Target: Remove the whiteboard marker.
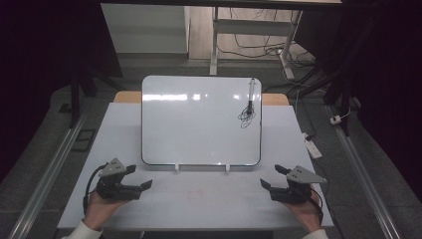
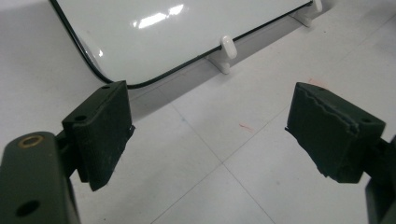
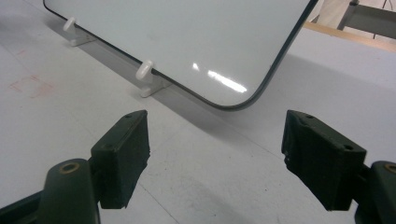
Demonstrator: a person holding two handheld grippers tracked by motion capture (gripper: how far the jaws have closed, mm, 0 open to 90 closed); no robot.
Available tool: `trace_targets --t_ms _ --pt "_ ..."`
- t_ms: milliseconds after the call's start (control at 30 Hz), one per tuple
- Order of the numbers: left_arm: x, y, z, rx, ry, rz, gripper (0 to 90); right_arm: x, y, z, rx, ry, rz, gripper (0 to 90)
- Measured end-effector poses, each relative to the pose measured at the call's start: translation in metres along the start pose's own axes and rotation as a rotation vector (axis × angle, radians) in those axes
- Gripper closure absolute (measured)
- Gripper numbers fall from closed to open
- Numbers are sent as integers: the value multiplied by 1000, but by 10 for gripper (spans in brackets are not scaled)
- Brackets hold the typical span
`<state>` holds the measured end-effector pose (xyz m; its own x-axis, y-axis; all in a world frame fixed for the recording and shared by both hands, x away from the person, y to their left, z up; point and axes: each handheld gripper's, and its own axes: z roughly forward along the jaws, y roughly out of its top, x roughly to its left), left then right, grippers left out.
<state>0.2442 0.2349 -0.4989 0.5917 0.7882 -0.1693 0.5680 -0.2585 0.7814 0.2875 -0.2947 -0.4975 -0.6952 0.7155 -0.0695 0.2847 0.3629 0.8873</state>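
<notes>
The whiteboard (image 1: 199, 119) serves as the landmark: it leans back on two small white clips (image 1: 176, 168) near the middle of the white table (image 1: 209, 199), its glossy face blank apart from glare.

Below the whiteboard's lower left corner, the left gripper (image 1: 141, 178) rests low over the table, held in the person's left hand (image 1: 99, 206). Its jaws stand wide apart with nothing between them; in the left gripper view, bare tabletop shows in the gap, and the board's rounded corner (image 2: 112, 81) lies just ahead.

At the whiteboard's upper right, a marker (image 1: 251, 92) hangs upright against the face, a dark cord (image 1: 246, 117) looped beneath it.

Below the whiteboard's lower right corner, the right gripper (image 1: 272, 177) sits in the person's right hand (image 1: 306, 211), also spread wide and holding nothing. The right gripper view shows the board's corner (image 3: 233, 103) just ahead of the jaws.
</notes>
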Motion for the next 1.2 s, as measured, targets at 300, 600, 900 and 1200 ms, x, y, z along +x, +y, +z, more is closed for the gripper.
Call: trace_targets --t_ms 300,600,900,1200 --pt "-1 0 3 15 -9 0 151 2 3 -1 6 1 24 262" --pt "-1 0 4 18 -21 -6 152 2 13 -3 15 -26 20 295" --pt "-2 1 8 32 -32 -1 152 -4 56 1 19 -57 67 324" --pt "-3 2 15 60 -31 25 152 -20 138 31 72 -110 86 352"
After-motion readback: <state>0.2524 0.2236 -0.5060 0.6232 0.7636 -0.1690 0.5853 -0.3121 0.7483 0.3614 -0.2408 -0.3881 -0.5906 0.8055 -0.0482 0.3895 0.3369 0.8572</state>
